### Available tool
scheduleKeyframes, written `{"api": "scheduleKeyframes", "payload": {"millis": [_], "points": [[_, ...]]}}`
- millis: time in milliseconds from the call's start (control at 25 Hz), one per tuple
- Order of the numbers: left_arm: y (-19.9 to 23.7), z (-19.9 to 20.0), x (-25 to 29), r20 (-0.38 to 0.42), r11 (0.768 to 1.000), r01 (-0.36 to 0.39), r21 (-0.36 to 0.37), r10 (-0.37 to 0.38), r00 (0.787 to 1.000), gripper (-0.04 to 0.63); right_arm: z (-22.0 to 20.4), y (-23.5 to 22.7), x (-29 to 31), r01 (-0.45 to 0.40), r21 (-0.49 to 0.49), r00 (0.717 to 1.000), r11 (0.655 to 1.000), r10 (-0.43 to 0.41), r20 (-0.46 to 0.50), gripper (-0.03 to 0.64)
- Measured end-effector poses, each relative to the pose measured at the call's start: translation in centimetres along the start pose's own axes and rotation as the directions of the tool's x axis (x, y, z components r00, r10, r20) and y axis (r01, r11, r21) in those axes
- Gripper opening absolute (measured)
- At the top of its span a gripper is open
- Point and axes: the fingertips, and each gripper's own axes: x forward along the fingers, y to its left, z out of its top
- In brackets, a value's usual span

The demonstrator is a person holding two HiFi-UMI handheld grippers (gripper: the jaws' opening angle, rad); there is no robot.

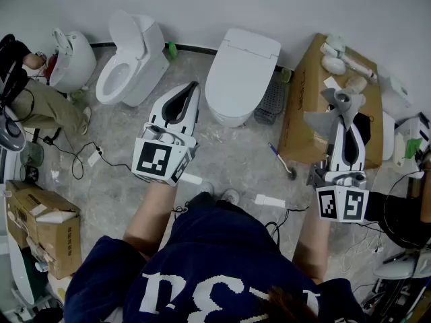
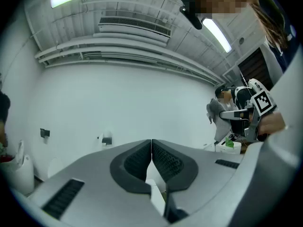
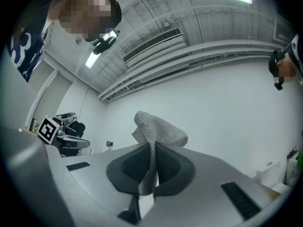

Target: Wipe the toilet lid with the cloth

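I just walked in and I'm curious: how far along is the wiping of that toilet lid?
Done: the cloth is picked up, pinched in the right hand-held gripper. In hand: the cloth is held up by the cardboard box, to one side of the closed toilet lid and not touching it. The left hand-held gripper is shut and empty. Left: seemingly all the wiping.
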Motion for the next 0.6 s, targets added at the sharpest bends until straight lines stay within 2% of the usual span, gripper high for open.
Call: {"api": "scheduleKeyframes", "payload": {"millis": [240, 600], "points": [[-0.4, -0.4, 0.3, -0.007, 1.0, 0.003, -0.001, -0.003, 1.0, 0.021, -0.2, -0.4, -0.1, 0.0, 0.0, 1.0, 1.0, 0.0, 0.004, 0.026], [0.0, -0.9, 0.8, -0.018, 1.0, -0.022, 0.002, 0.022, 1.0, 0.021, -0.6, -1.0, 1.1, -0.023, 0.061, 0.999, 0.998, 0.02, 0.042, 0.028]]}}
